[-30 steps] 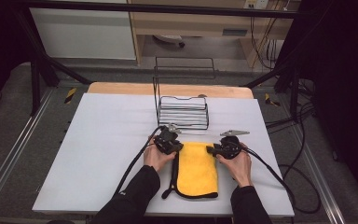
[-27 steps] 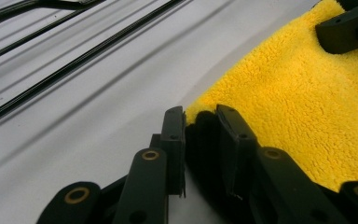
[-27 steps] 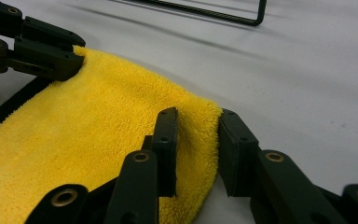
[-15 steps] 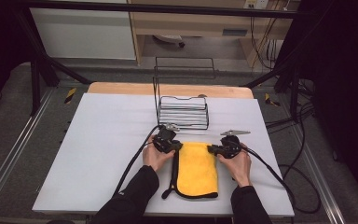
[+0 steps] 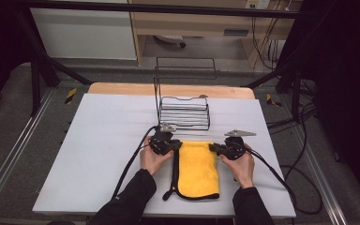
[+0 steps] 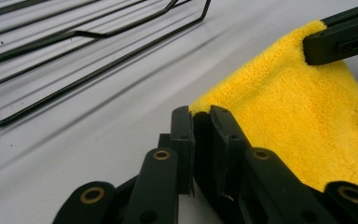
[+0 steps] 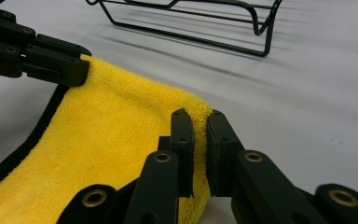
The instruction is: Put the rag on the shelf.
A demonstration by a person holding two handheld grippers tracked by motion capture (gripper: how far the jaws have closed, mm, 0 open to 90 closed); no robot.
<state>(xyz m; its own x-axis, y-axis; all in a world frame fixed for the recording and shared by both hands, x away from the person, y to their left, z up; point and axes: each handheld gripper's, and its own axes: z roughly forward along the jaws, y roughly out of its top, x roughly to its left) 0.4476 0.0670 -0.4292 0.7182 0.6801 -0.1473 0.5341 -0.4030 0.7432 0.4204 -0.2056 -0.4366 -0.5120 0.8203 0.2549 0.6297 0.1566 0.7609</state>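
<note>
— So, what's on the table (image 5: 98,154), counted out?

— One yellow cloth (image 5: 198,168), one black wire rack (image 5: 183,112), and two hand-held grippers, one in each of the person's hands.

— Where does the cloth lie?

— Flat on the white tabletop, near the person's edge, between the two hands and just in front of the rack, apart from it.

— How does it look?

— Bright yellow, fluffy pile, folded to a long rectangle with a black trimmed edge running down its left side and curling round the near end.

— And the grippers?

— The left gripper (image 6: 200,116) pinches the far left corner of the cloth; its jaws have just been closing on it. The right gripper (image 7: 200,119) is clamped on the far right corner, pile bulging between the pads.
</note>
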